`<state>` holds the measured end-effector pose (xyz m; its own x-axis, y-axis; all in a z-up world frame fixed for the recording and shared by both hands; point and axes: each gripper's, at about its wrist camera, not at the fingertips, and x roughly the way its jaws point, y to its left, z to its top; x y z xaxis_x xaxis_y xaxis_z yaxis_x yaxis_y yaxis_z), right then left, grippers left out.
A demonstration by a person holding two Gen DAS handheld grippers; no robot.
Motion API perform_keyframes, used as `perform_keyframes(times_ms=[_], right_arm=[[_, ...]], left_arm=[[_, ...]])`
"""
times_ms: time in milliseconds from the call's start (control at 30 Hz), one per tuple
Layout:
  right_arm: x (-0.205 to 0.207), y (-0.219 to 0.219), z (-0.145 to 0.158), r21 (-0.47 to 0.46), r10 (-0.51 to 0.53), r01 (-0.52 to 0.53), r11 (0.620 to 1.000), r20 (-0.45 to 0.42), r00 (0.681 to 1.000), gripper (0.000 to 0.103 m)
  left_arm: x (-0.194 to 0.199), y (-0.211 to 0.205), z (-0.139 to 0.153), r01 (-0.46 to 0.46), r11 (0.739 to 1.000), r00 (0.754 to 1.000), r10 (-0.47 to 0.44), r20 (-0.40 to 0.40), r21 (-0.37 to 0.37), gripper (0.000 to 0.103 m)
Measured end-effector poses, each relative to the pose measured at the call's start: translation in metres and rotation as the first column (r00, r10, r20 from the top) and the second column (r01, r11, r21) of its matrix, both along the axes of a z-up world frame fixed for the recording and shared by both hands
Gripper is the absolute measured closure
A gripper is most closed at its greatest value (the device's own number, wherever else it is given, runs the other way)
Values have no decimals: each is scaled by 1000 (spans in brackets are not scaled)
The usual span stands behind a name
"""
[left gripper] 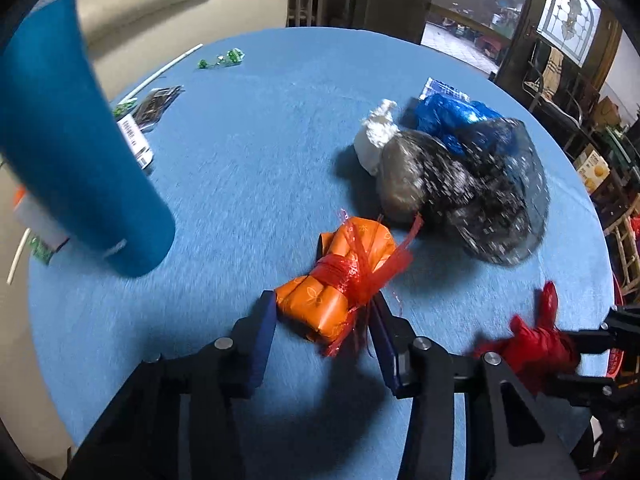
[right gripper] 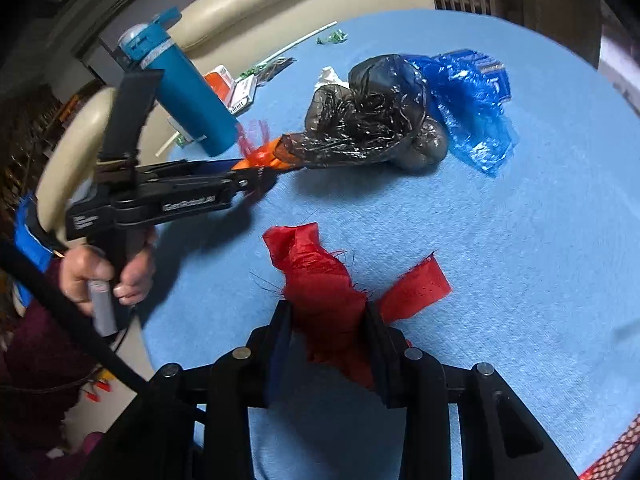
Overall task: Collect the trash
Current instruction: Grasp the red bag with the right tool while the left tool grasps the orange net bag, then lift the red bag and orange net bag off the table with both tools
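My left gripper (left gripper: 322,320) is shut on an orange wrapped bundle (left gripper: 340,288) tied with red mesh ribbon, at the blue table (left gripper: 260,160). In the right wrist view the left gripper (right gripper: 256,172) shows at the left with the orange bundle (right gripper: 266,156) at its tip. My right gripper (right gripper: 326,320) is shut on a crumpled red mesh cloth (right gripper: 316,276); it also shows in the left wrist view (left gripper: 532,340). A dark plastic bag (left gripper: 460,188), a blue plastic bag (left gripper: 452,116) and a white wad (left gripper: 376,132) lie together further back.
A tall teal bottle (left gripper: 76,152) stands at the table's left. Small packets (left gripper: 148,120), a white straw (left gripper: 168,68) and green wrappers (left gripper: 224,58) lie behind it. Cream sofa cushions (left gripper: 168,4) border the far left edge. A red basket rim (right gripper: 616,452) shows at the lower right.
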<state>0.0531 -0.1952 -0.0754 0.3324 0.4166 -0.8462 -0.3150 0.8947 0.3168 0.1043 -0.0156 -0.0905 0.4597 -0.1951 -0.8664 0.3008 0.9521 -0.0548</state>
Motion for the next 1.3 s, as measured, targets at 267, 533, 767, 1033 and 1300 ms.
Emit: perform_keyframes(times_ms=[267, 533, 767, 1033, 1300], right_arm=[[0, 13, 0, -52, 55, -51, 997, 83, 995, 48], [0, 15, -8, -68, 34, -27, 997, 101, 994, 62], [-10, 1, 8, -40, -15, 20, 999, 127, 992, 63], [-38, -32, 44, 46, -98, 91, 995, 179, 979, 63], [-65, -63, 69, 117, -181, 159, 980, 214, 960, 63]], left_arm=[[-40, -6, 20, -25, 997, 996, 18, 84, 77, 55], [-67, -12, 45, -30, 992, 986, 9, 169, 123, 55], [-83, -20, 65, -30, 990, 979, 2, 206, 137, 55], [-92, -38, 87, -15, 991, 971, -18, 238, 136, 55], [-104, -62, 108, 19, 991, 963, -54, 264, 134, 55]])
